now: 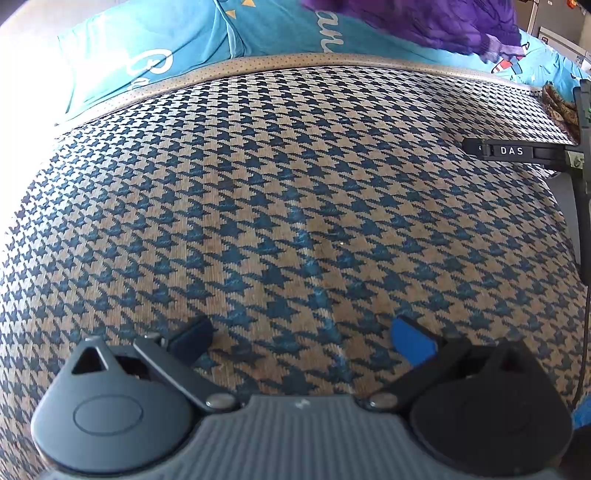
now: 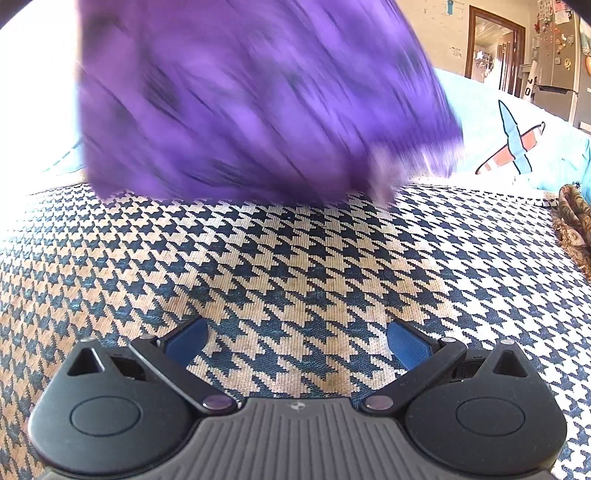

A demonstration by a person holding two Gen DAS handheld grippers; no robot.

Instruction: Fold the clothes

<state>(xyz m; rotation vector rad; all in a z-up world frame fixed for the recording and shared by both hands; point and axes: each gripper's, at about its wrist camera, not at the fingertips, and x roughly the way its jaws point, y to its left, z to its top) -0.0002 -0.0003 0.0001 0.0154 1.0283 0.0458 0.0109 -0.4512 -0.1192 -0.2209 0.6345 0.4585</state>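
While the purple garment (image 2: 258,99) was smeared with motion blur, it filled the space ahead of and above the right gripper (image 2: 297,341), its lower edge right over the houndstooth cover (image 2: 295,266), and I couldn't tell whether it touched (too blurry). Neither claw had hold of it. The right gripper's blue fingers (image 2: 408,345) stood wide apart with only patterned cloth between them.

From the left wrist view, the same purple garment (image 1: 424,22) showed only as a strip far ahead and off to the right of the left gripper (image 1: 303,341). That claw was spread apart too, holding nothing, low over the houndstooth cover (image 1: 295,184).

Beyond the cover's beige trim, straight ahead of the left claw, lay a teal fabric (image 1: 155,48) with white lettering. Off to its right, part of the other tool poked in, a black bar marked DAS (image 1: 511,150). A brown patterned cloth (image 2: 572,221) sat at the far right of the right claw, and a doorway (image 2: 493,48) was visible in the room beyond.
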